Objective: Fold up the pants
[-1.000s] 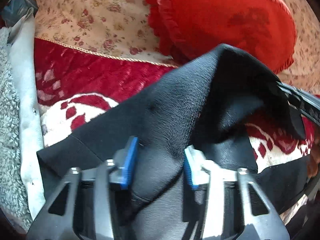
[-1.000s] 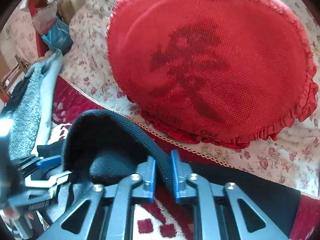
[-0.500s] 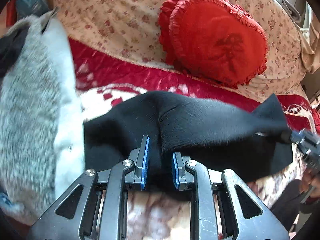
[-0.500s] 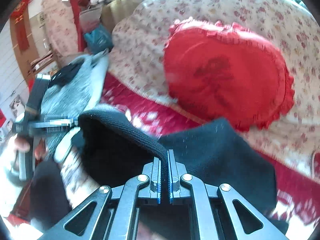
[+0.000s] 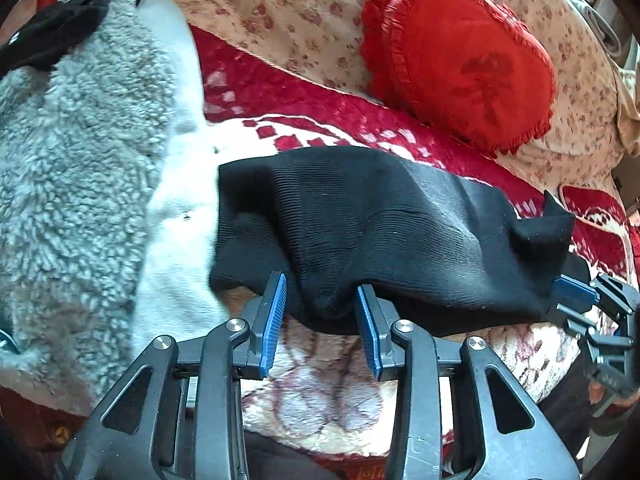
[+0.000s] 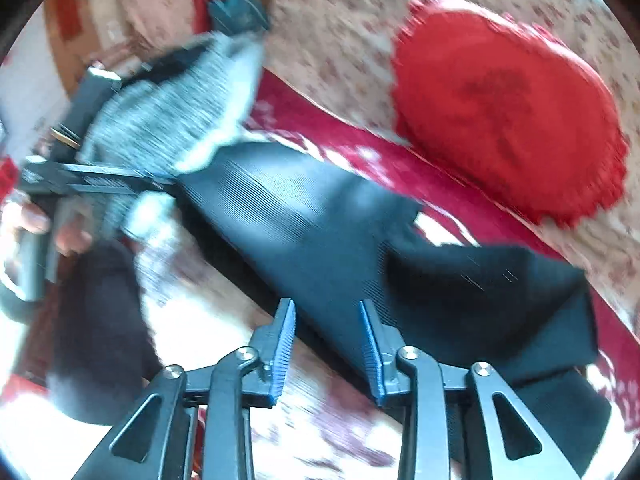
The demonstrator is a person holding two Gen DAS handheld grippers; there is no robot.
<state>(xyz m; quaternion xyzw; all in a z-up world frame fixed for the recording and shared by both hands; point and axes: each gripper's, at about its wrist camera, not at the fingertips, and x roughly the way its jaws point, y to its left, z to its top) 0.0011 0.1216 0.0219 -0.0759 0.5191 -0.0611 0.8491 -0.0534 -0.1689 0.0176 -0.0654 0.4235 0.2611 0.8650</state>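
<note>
Black pants [image 5: 384, 220] lie doubled across red-white blanket [image 5: 280, 136], near edge rumpled. My left gripper [image 5: 322, 312] and right gripper [image 6: 326, 344]: both spread wide, gripping nothing. First fold laid; I judge smoothing, further folds remain.

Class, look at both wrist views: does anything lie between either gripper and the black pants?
Nothing visible does. The pants lie on the red-patterned blanket, their near edge sitting between the open fingers of the left gripper and right gripper.

Right gripper [image 6: 326, 330] agape — black pants [image 6: 340, 240] between fingers.
</note>
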